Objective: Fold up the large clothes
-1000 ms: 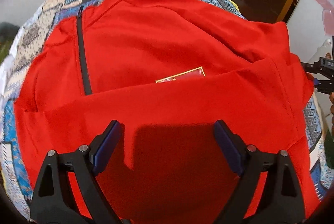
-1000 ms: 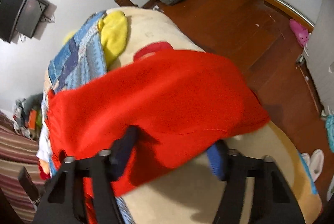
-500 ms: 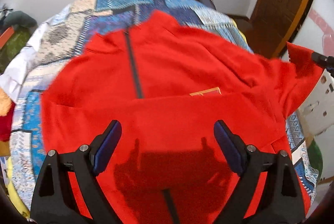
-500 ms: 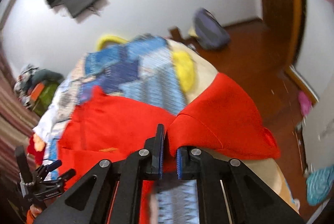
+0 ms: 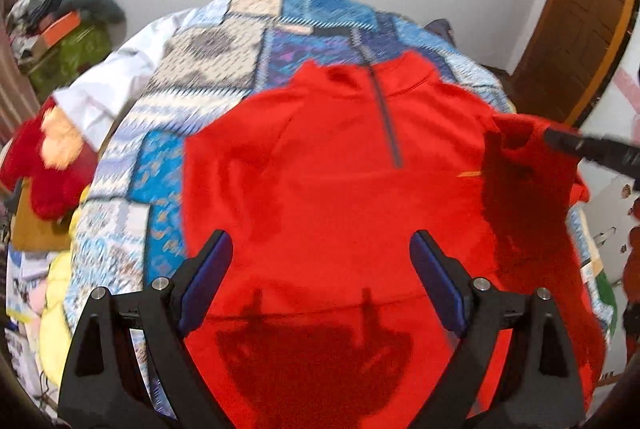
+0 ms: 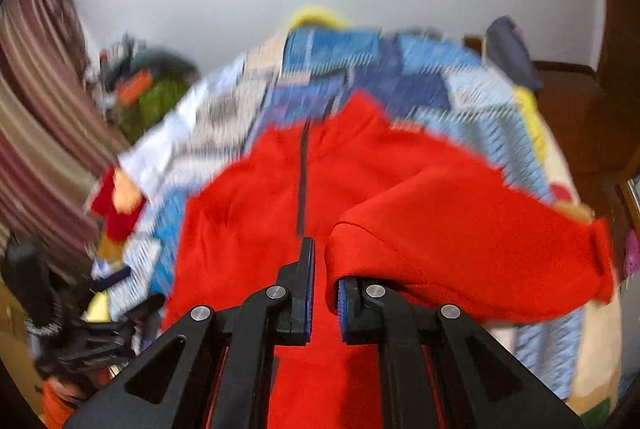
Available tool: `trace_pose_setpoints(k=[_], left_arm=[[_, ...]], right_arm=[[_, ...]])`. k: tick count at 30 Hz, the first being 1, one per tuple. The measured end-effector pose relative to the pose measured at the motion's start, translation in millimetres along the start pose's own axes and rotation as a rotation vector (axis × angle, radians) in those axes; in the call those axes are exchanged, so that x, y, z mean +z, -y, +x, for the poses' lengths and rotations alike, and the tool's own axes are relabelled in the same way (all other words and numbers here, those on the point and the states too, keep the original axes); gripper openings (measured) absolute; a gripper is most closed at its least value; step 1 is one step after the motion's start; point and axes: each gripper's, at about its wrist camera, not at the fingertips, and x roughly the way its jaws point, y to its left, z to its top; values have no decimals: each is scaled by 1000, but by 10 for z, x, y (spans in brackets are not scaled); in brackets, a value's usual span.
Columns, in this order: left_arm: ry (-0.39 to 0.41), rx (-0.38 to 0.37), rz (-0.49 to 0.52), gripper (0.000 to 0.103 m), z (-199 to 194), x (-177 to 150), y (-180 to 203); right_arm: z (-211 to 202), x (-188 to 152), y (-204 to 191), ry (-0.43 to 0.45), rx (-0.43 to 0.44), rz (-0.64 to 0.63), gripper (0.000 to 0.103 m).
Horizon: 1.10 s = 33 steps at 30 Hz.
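Observation:
A large red zip-neck top (image 5: 344, 189) lies spread on a blue patchwork bedspread (image 5: 224, 69), collar at the far side. My left gripper (image 5: 320, 269) is open and empty, hovering over the top's lower middle. My right gripper (image 6: 324, 285) is shut on the top's right sleeve (image 6: 460, 241) and holds it lifted and folded over the body (image 6: 240, 229). In the left wrist view the right gripper (image 5: 592, 149) shows at the right with the raised sleeve (image 5: 524, 165) hanging from it.
A red and orange garment (image 5: 44, 165) and a white cloth (image 5: 108, 97) lie at the bed's left. Yellow cloth (image 5: 56, 317) lies at the near left. A clutter pile (image 5: 60, 33) stands by the wall. A wooden door (image 5: 580, 29) is at the right.
My right gripper closed on the sleeve at the bed's right edge, then lifted it and carried it inward over the top. My left gripper pulled back and rose, staying open.

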Motion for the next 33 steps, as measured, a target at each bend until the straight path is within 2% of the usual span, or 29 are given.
trace_pose_setpoints(k=[3, 8, 9, 11, 15, 20, 24, 27, 33], left_arm=[[-33, 12, -14, 91, 78, -131, -172], [-86, 24, -36, 91, 205, -340, -338], [-93, 22, -38, 91, 229, -358, -341], [-107, 18, -40, 91, 270, -380, -327], [-118, -14, -40, 91, 298, -333, -180], [-100, -78, 2, 91, 261, -121, 244], [-85, -105, 74, 91, 253, 59, 709], [-83, -140, 136, 91, 279, 209, 1122], [-107, -209, 315, 91, 435, 429, 2173]], right_arm=[[413, -229, -87, -106, -25, -17, 7], [938, -572, 33, -290, -158, -37, 8], [965, -616, 61, -311, -158, -41, 8], [905, -657, 85, -293, -140, -67, 8], [767, -737, 129, -339, -123, -80, 8], [524, -875, 318, -310, -25, -25, 8], [219, -950, 505, -286, -19, -13, 8], [-74, -979, 697, -232, -58, -20, 8], [-686, -1036, 1398, -128, -218, 30, 8]])
